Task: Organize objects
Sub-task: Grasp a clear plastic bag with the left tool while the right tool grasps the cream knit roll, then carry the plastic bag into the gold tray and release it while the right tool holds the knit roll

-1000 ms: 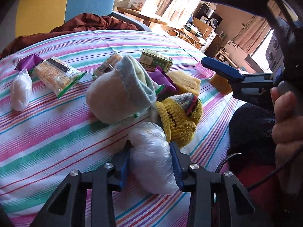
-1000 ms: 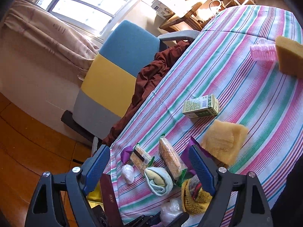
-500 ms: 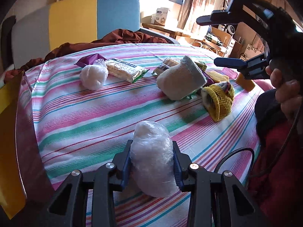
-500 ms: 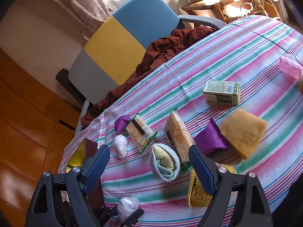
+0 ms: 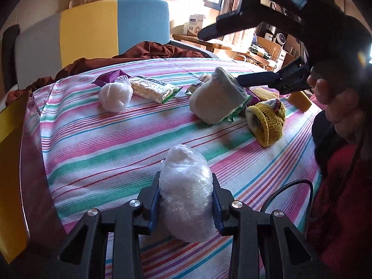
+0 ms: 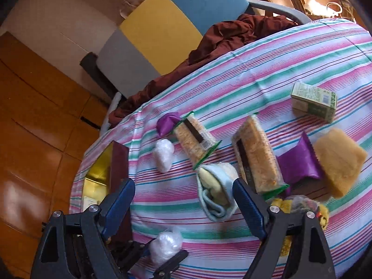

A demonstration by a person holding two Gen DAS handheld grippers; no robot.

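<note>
My left gripper (image 5: 185,181) grips a white plastic-wrapped bundle (image 5: 186,200) just above the striped tablecloth (image 5: 116,153), and its jaws are closing on it. The right wrist view shows that same bundle (image 6: 166,244) at the bottom. A second white bundle (image 5: 115,96) lies farther back beside a cracker pack (image 5: 154,88). My right gripper (image 6: 183,186) hangs open above the cloth with nothing in it. Its right finger is close to a rolled pale sock (image 6: 215,190). A yellow knit sock (image 5: 267,121) lies to the right.
A yellow and maroon box (image 6: 102,169) stands at the table's left edge. A second cracker pack (image 6: 257,158), a purple packet (image 6: 300,165), a yellow sponge (image 6: 339,160) and a green carton (image 6: 313,101) lie to the right. Behind is a chair (image 5: 93,28) with brown cloth (image 6: 232,37).
My left gripper has carried the white bundle left, away from the sock pile, toward the box side. The right gripper has swung down and closer over the rolled sock.
</note>
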